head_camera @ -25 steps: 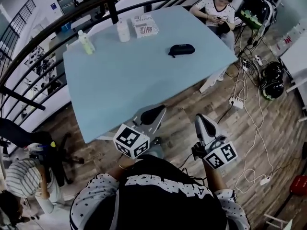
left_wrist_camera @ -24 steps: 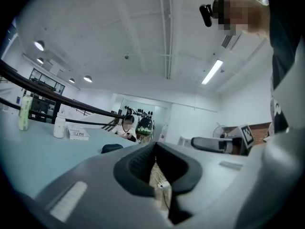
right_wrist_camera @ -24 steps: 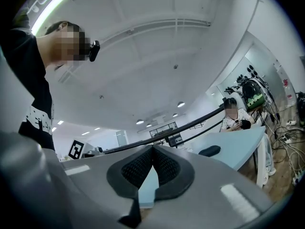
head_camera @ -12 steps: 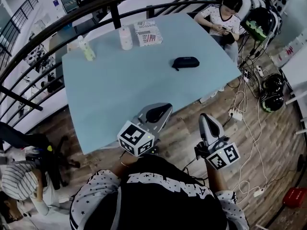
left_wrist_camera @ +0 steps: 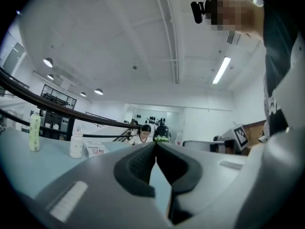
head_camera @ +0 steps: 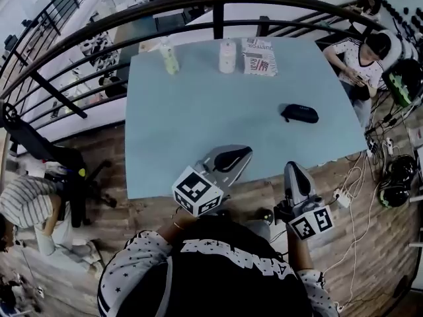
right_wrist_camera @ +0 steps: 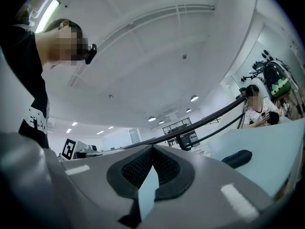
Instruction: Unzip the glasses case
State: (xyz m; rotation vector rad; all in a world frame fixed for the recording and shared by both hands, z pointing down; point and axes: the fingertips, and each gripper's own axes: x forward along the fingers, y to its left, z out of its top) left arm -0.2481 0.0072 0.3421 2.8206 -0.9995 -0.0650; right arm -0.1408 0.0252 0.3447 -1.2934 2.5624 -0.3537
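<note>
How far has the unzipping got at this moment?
Nothing done: the glasses case lies closed on the table, untouched. In hand: nothing; left claw and right claw are shut, empty, short of it. Left: reach, hold, unzip.

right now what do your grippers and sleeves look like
The left gripper and right gripper are grey wedges with black ribbed fingers, each carrying a white cube with black square markers. The sleeves are star-printed.

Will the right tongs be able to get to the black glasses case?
Probably yes: only bare light blue tabletop lies between the shut right tongs and the black oval glasses case.
</note>
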